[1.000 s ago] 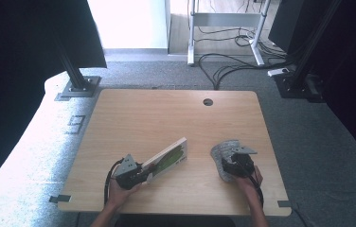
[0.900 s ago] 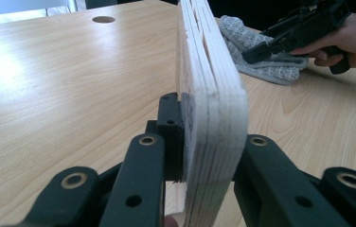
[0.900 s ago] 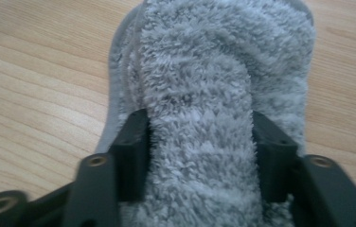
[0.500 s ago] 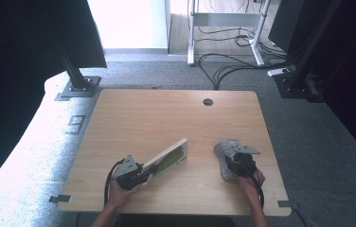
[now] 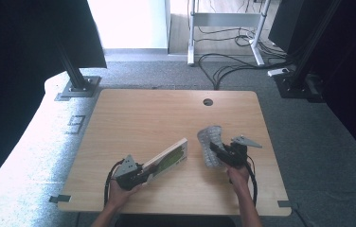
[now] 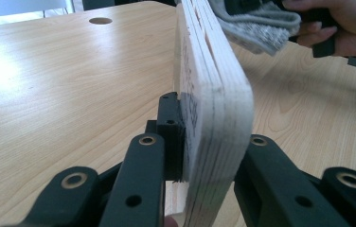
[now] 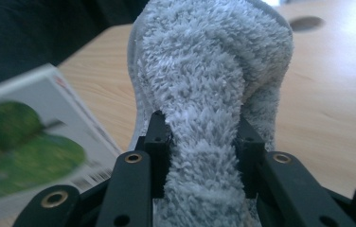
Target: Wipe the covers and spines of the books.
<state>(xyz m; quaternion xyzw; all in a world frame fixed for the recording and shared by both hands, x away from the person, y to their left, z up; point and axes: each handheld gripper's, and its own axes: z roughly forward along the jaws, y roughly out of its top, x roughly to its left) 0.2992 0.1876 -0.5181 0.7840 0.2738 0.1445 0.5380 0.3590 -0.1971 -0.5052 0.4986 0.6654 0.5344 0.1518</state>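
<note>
Board's (image 5: 166, 160) near end was hidden between the left gripper (image 5: 144, 171) fingers, clamped edge-up; grey cloth (image 5: 210, 144) was pinched by the right gripper (image 5: 219, 152), just closed, raised off the counter (image 5: 147, 118)

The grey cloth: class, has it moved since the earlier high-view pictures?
Yes. The grey cloth, clamped in the right gripper whose jaws have just closed, is lifted and stretches farther toward the table's round hole.

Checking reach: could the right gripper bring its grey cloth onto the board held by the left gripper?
Probably yes: the right gripper, shut on the grey cloth, hangs beside the board, with only bare table between.
</note>
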